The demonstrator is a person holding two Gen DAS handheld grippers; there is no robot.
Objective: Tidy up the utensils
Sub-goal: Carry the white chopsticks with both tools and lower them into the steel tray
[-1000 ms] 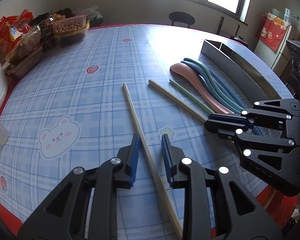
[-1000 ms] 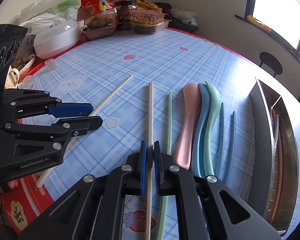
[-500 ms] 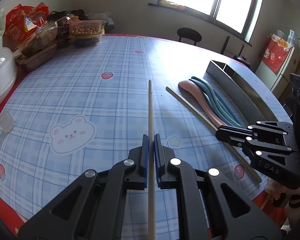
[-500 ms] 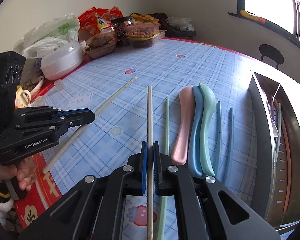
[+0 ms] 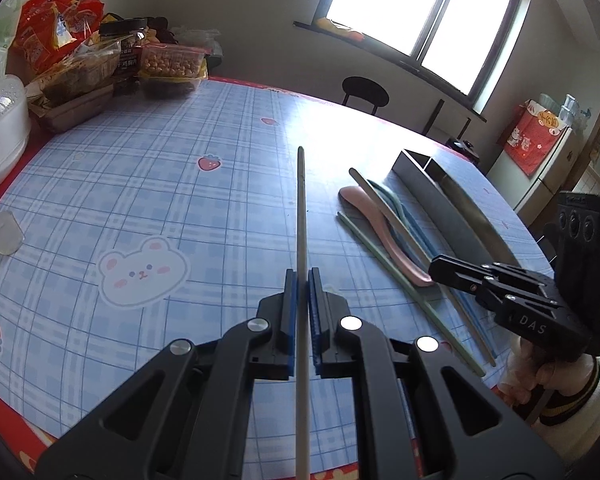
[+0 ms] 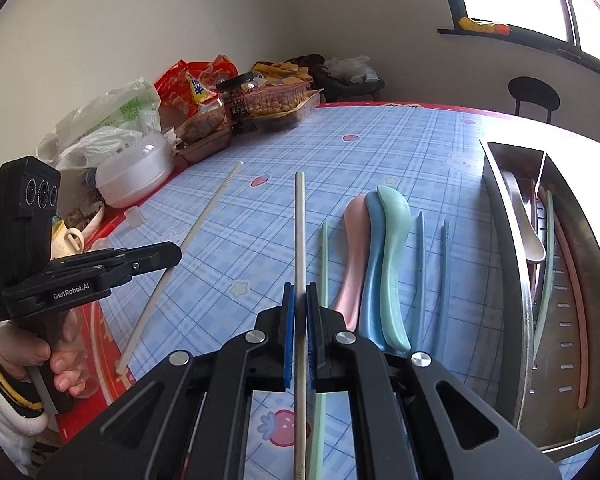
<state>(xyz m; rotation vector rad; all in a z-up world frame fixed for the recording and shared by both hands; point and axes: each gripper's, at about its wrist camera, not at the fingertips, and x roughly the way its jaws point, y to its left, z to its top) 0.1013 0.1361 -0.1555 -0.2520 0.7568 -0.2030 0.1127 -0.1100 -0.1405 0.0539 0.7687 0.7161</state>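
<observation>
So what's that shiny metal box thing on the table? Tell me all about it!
The metal box is a long, narrow utensil holder that looks like shiny steel. A thin wall splits it lengthwise into two troughs, and small slots run along its floor. It lies flat near the table's edge, beside the row of spoons. Inside are a white spoon, a pale green chopstick and a pink chopstick. No gripper touches it.

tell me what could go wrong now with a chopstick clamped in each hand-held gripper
1. Each cream chopstick is pinched along its length, far end unsupported; it could pivot or slip in the pads.
2. The left hand-held gripper and right hand-held gripper sit close; the sticks could cross.
3. The metal holder already holds utensils, so a tip could snag going in.
</observation>
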